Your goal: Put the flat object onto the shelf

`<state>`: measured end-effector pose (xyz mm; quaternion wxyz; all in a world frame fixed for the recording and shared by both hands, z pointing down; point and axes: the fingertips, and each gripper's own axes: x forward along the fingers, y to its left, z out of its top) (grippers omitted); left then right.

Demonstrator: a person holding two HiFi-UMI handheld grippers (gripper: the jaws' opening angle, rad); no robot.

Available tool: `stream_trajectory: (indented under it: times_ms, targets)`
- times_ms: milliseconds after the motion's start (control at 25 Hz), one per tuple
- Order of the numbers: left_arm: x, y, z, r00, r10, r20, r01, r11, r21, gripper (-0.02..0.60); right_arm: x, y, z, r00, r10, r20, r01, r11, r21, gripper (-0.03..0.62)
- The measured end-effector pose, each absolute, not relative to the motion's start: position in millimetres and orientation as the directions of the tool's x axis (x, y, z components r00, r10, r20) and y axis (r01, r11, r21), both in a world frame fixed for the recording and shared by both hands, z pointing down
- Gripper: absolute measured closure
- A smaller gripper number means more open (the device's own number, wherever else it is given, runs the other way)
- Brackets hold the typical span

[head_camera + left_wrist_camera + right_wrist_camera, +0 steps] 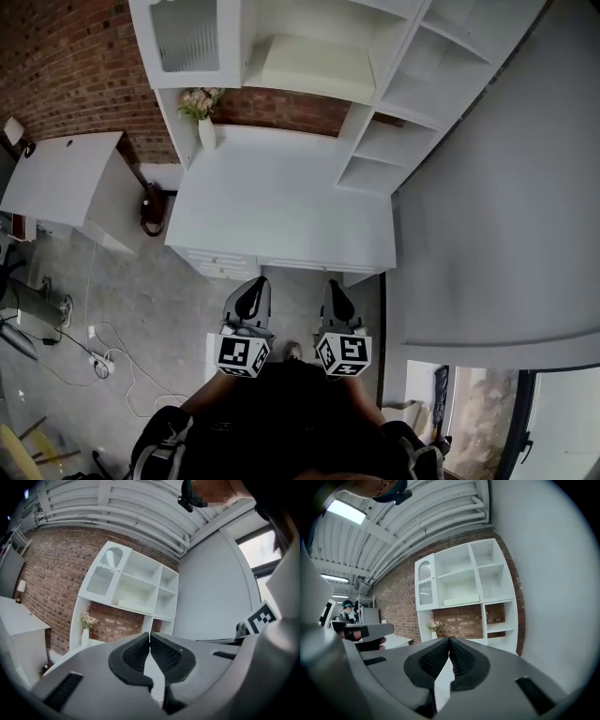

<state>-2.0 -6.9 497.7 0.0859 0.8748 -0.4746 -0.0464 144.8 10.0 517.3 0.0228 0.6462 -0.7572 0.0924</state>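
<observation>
Well, a brick wall (66,66) fills the upper left of the head view. Against it stands the big white shelf (398,56), at the top middle. Below the shelf is a white table top (281,206). The flat cream board (319,66) lies in the shelf's wide middle box, near the top. My left claw (257,283) and right claw (331,284) sit low in the middle, both pressed together and holding nothing. A small vase of flowers (205,127) stands at the table's upper left.
</observation>
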Motion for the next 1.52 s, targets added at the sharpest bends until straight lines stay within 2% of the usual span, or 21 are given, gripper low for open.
stream_trajectory:
  times_ms: [320, 600, 1520]
  targets:
    - [31.7, 8.6, 499.2, 0.536, -0.844, 0.01, -0.831, -0.526, 0.178, 0.568, 169.6, 40.0, 523.5, -0.225, -0.967, 0.118, -0.961, 0.201, -0.188, 0.569]
    - [44.4, 18.2, 501.5, 0.537, -0.844, 0.011, -0.832, -0.527, 0.172, 0.568, 176.8, 47.3, 516.0, -0.246, -0.966, 0.081, -0.958, 0.23, -0.172, 0.569]
    - [30.6, 16.2, 497.8, 0.537, -0.843, -0.004, -0.832, -0.531, 0.162, 0.568, 164.3, 45.3, 517.4, -0.243, -0.964, 0.105, -0.964, 0.228, -0.136, 0.569]
